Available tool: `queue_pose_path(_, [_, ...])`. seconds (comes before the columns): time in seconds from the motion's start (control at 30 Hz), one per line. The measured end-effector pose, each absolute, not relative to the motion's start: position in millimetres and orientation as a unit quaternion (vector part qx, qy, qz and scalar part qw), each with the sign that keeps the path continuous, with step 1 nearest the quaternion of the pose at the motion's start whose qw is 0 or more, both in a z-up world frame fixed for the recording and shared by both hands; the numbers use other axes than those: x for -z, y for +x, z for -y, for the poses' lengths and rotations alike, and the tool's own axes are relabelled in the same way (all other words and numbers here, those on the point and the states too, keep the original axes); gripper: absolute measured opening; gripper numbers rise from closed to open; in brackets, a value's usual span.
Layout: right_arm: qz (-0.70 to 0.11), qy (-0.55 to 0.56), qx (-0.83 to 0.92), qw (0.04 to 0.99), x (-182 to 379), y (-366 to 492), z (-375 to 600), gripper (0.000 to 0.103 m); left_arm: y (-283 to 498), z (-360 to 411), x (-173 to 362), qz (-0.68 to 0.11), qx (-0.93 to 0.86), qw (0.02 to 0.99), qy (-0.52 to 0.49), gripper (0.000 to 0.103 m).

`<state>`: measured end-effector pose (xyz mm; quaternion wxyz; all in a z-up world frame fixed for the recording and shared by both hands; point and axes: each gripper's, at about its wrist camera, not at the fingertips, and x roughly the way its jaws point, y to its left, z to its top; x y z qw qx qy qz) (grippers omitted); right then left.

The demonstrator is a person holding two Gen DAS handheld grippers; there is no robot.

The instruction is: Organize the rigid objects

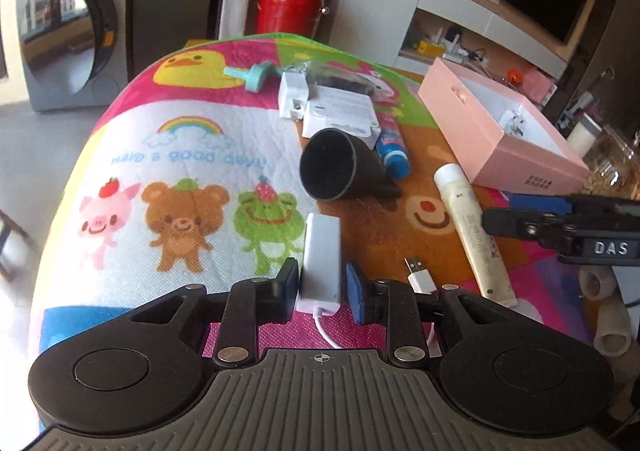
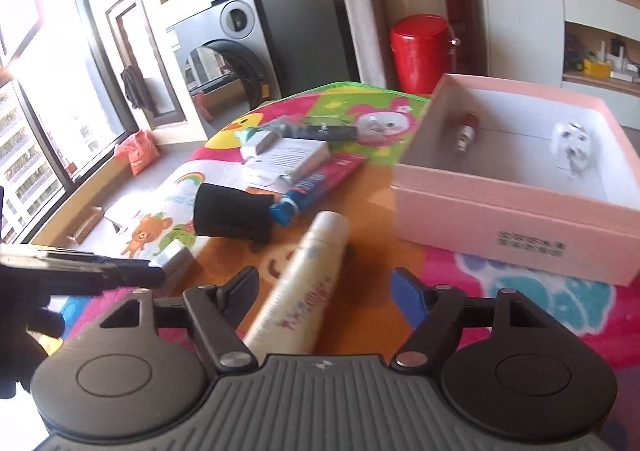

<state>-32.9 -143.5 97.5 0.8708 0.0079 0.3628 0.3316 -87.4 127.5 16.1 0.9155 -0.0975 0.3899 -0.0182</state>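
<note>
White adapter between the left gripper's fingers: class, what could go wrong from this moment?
1. The white adapter sits between the left gripper pads, the right-hand pad apart from it; it may slip if lifted.
2. Its cable and USB plug trail loose and could drag the cream tube.
3. The right gripper hovers open over that tube, close to the left one: collision risk.

A white adapter block (image 1: pixel 321 263) with a thin white cable and a USB plug (image 1: pixel 419 275) lies flat on the colourful cartoon mat (image 1: pixel 168 139). A cream tube (image 1: pixel 472 227) lies lengthwise near a black funnel-shaped nozzle (image 1: pixel 340 167) resting on its side. Behind it lie a blue-capped tube (image 1: pixel 394 149), a white box (image 1: pixel 340 115), a white charger (image 1: pixel 292 95) and a teal piece (image 1: pixel 250 75). The open pink box (image 2: pixel 516 211) holds a small red-and-silver item (image 2: pixel 467 131) and a white object (image 2: pixel 572 143).
</note>
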Motion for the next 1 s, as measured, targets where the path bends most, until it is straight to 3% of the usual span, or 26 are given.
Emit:
queue_pose_path(0.23, [-0.373, -0.04, -0.31, 0.874, -77, -23, 106, 0.069, -78, -117, -13, -0.376, 0.033, 0.921, -0.096, 0.029])
queue_pose_path(0.3, [-0.366, -0.057, -0.313, 0.875, -76, -28, 108, 0.046, -75, -110, -12, -0.372, 0.037, 0.923, -0.086, 0.026])
queue_pose_path(0.37, [-0.364, -0.071, -0.312, 0.875, -77, -34, 115, 0.038, -73, -101, -12, -0.372, 0.052, 0.924, -0.078, 0.026])
queue_pose_path(0.83, [-0.333, -0.064, -0.232, 0.912, -100, -82, 230, 0.037, -86, -39, -33, -0.36, 0.213, 0.906, -0.063, 0.025])
queue_pose_path(0.9, [-0.318, -0.05, -0.221, 0.921, -108, -87, 245, 0.014, -87, -36, -49, -0.338, 0.215, 0.915, -0.056, 0.025])
queue_pose_path(1.0, [-0.302, -0.03, -0.217, 0.928, -117, -92, 261, 0.013, -83, -31, -74, -0.31, 0.217, 0.924, -0.051, 0.025])
